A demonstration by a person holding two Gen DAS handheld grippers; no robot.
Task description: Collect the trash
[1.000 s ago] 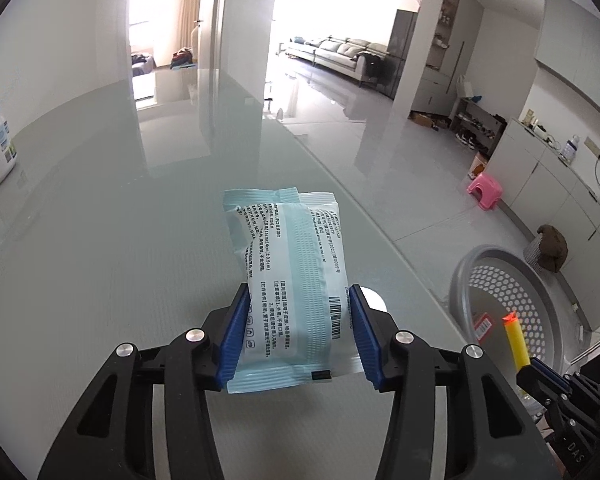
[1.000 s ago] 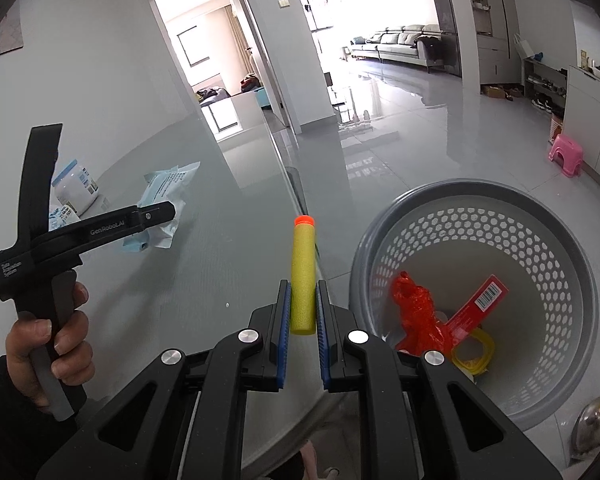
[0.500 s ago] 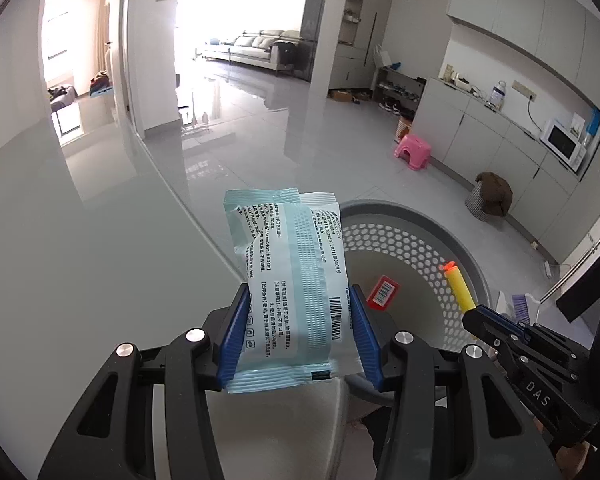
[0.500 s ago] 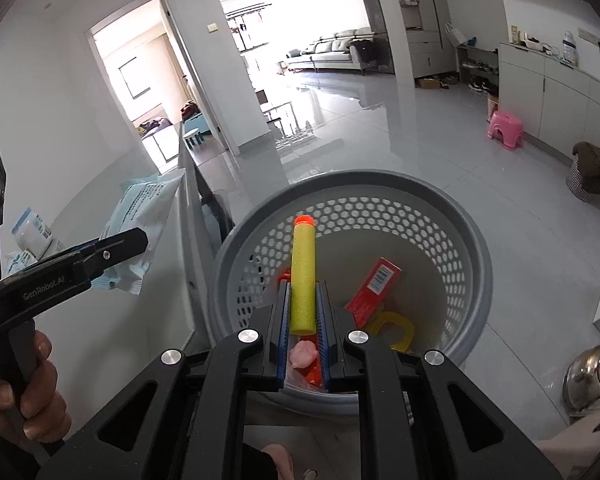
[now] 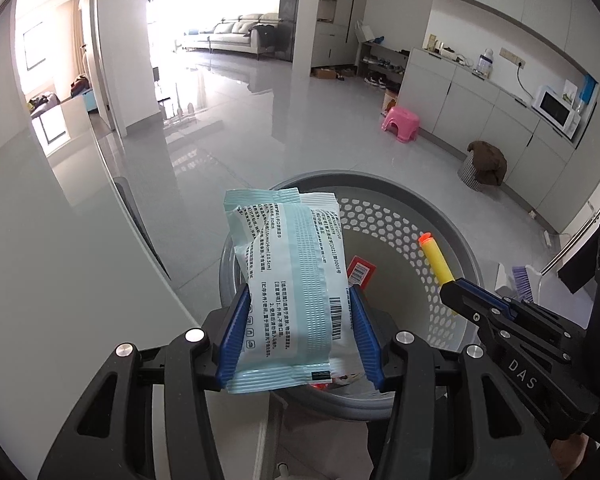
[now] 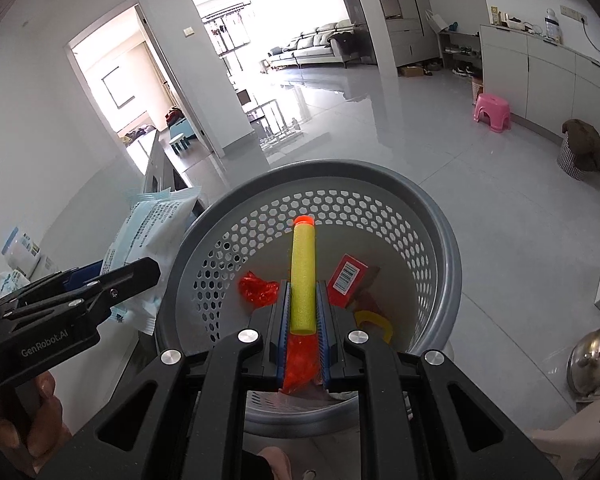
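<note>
My left gripper (image 5: 298, 320) is shut on a pale blue wipes packet (image 5: 292, 292) and holds it over the near left rim of the grey perforated bin (image 5: 456, 240). My right gripper (image 6: 303, 300) is shut on a yellow foam dart (image 6: 303, 276) with an orange tip, held above the inside of the bin (image 6: 440, 220). The dart (image 5: 436, 260) and the right gripper also show in the left wrist view, and the packet (image 6: 148, 236) shows in the right wrist view. In the bin lie a red box (image 6: 346, 280), a red crumpled wrapper (image 6: 258, 288) and a yellow piece (image 6: 374, 322).
The grey table (image 5: 60, 240) edge runs just left of the bin. More packets (image 6: 16, 256) lie on the table at far left. On the floor are a pink stool (image 6: 492, 112), a covered basket (image 6: 580, 148) and a metal pot lid (image 6: 592, 360).
Both grippers have swung right from over the table to over the bin, carrying the packet and the dart. The bin now fills the lower middle of both views.
</note>
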